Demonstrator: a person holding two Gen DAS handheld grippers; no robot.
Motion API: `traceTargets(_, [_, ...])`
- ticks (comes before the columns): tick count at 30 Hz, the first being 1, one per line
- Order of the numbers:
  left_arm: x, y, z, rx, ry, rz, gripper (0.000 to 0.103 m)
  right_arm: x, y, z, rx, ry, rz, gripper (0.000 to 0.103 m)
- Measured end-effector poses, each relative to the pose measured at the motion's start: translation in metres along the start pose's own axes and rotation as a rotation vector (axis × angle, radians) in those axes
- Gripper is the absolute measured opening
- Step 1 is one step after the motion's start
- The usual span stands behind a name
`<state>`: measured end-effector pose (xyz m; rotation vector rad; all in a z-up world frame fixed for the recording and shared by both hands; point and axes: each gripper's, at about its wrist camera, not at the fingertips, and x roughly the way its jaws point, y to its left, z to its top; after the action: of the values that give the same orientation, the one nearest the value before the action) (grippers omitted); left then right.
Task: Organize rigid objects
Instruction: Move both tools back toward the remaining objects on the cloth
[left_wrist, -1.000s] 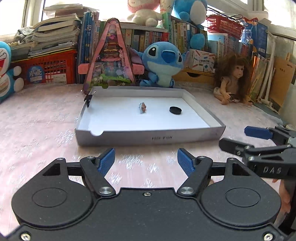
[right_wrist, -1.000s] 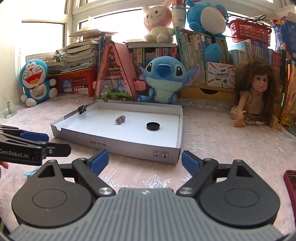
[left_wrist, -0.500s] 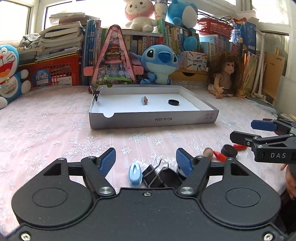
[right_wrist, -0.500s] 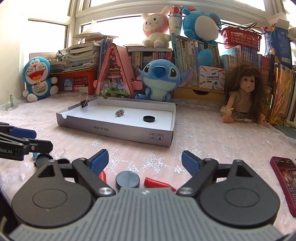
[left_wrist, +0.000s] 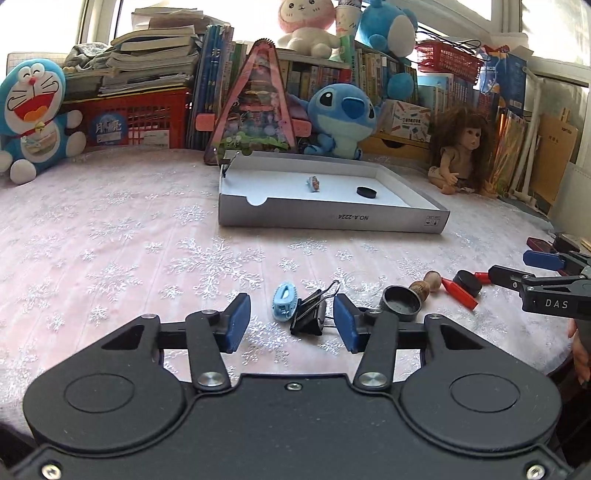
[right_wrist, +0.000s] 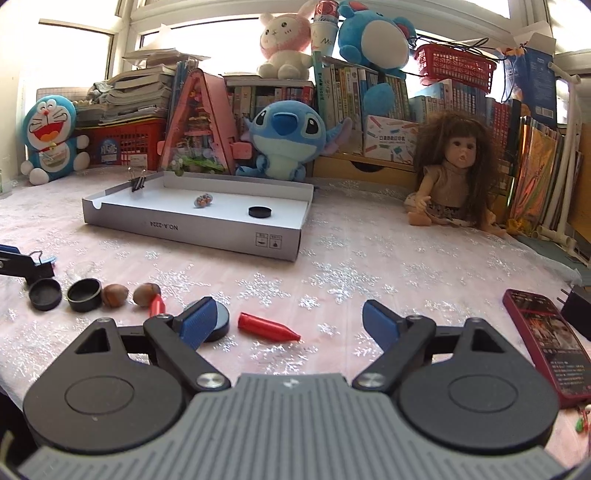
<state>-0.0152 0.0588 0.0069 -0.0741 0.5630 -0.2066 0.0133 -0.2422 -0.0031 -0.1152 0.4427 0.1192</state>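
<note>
- Left gripper (left_wrist: 291, 326): jaws closing, still apart, nothing pinched yet. A black binder clip (left_wrist: 309, 316) and a pale blue clip (left_wrist: 284, 301) lie between the pads at the near edge of the tabletop (left_wrist: 110, 229).
- Right gripper (right_wrist: 282, 326): jaws wide, holding nothing. A red crayon-like piece (right_wrist: 266, 327) lies on the cloth between them; a dark round disc (right_wrist: 218, 320) sits partly behind the left pad.
- Box lid tray (left_wrist: 332, 221): towards the far middle of the tabletop, well apart from both grippers. It already holds a small patterned item (left_wrist: 314, 183) and a black cap (left_wrist: 366, 192); a binder clip (right_wrist: 137, 181) stands clipped on its far left wall.
- Loose stock, near edge: two black cups (right_wrist: 84, 294), two nut-like brown pieces (right_wrist: 115, 295), a second red piece (right_wrist: 158, 303).
- Step in hand, as judged: picking up one clip with the left gripper. Centre the pads on one clip only; the two touch or nearly touch, so a broad closure may catch both. Grip the black clip by its body, not its wire handles.
- Hard to make out: what the patterned item is; whether the clips actually touch; the disc's near half, hidden by the pad; a phone (right_wrist: 543, 332) cut off by the gripper body at the right edge.
</note>
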Motion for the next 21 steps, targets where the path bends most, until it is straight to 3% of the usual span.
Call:
traceTargets(11, [0.003,0.005,0.000,0.006,-0.004,0.079,0.034,0.010,0.006,0.001,0.014,0.047,-0.026,0.087])
traceTargets(21, [0.008,0.013,-0.001,-0.020,0.007,0.126,0.033,0.014,0.008,0.003,0.036,0.062,-0.036,0.083])
